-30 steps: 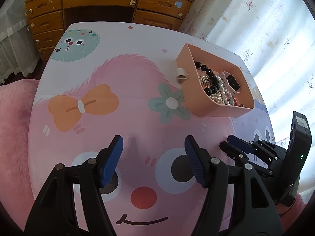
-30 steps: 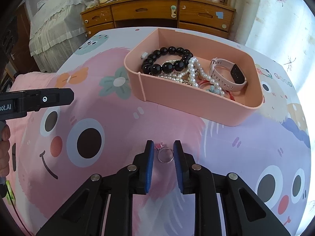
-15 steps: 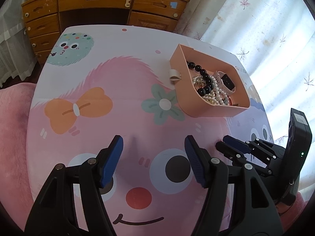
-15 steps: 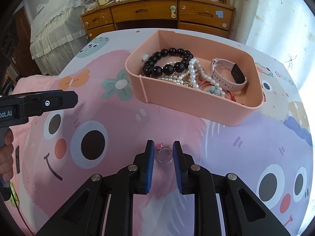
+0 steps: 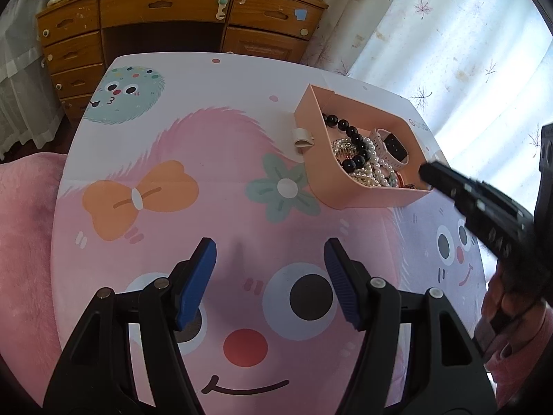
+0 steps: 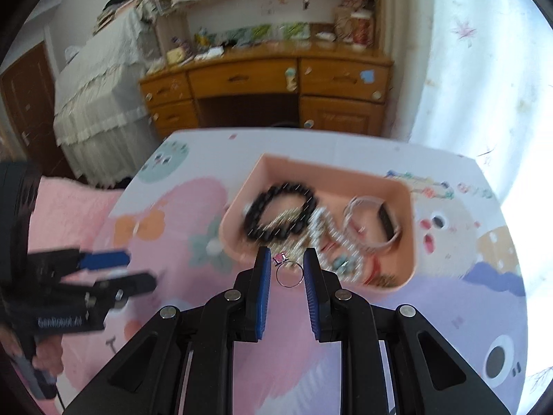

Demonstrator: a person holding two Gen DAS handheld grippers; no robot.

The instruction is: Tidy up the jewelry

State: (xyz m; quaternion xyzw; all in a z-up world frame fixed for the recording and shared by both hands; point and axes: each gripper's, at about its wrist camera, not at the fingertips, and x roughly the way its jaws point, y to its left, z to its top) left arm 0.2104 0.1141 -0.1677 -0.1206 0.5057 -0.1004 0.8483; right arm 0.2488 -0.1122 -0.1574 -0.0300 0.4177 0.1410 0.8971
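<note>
A thin silver ring with a pink stone [image 6: 289,272] is pinched between the blue pads of my right gripper [image 6: 287,268], lifted off the table just in front of the pink tray [image 6: 411,214]. The tray holds a black bead bracelet [image 6: 280,212], pearl strands [image 6: 328,231] and a pale watch [image 6: 376,221]. In the left wrist view the same tray [image 5: 331,159] sits at the right, with my right gripper [image 5: 427,173] blurred at its near right corner. My left gripper [image 5: 269,259] hangs open over the cartoon tablecloth with nothing between its fingers.
A small white clip [image 5: 302,138] lies against the tray's left wall. A wooden desk with drawers [image 5: 166,24] stands beyond the table [image 5: 207,103], curtains [image 5: 449,52] at the right, pink bedding [image 5: 24,224] at the left. A hand [image 5: 508,328] grips the right tool.
My right gripper has risen off the table with the ring and swung toward the tray, which now looks farther below. The left gripper stayed put.
</note>
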